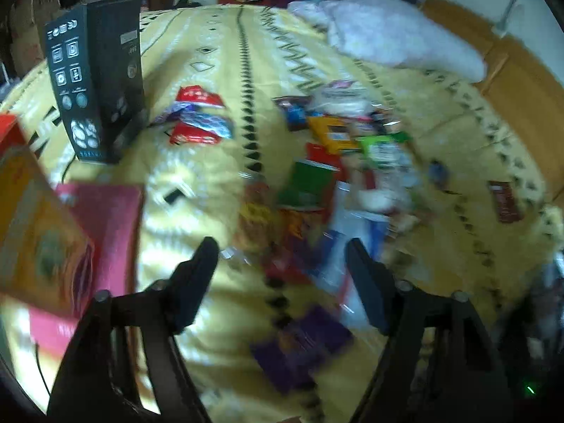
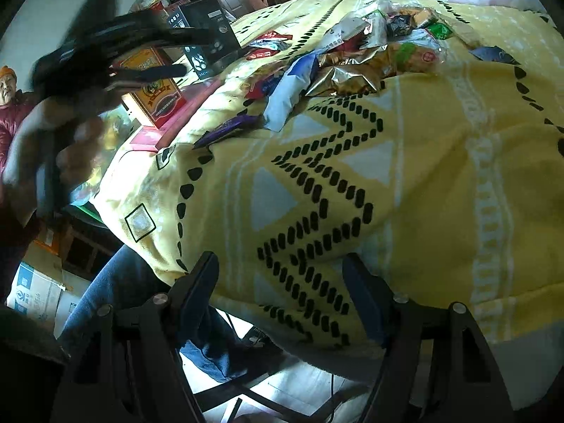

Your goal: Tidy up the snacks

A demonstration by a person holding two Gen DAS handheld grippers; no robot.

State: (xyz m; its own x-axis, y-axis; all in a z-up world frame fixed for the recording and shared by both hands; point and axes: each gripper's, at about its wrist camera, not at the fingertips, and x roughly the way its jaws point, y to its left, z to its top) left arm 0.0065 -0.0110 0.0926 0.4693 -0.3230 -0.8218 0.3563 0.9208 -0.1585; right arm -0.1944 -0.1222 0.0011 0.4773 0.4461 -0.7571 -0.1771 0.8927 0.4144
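Plainly the left claw (image 1: 282, 268), fingers apart and empty, hung nearest the snack pile (image 1: 317, 190) lying just ahead on the bed's yellow blanket (image 1: 197, 190), while the right claw (image 2: 280, 282), also apart and empty, hovered well short at the blanket's edge.

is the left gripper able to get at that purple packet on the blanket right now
Probably yes. The left gripper has its jaws apart with nothing between them, and the purple packet lies flat on the yellow blanket just under them, apart from the snack pile. Nothing covers it, though the view is blurred.
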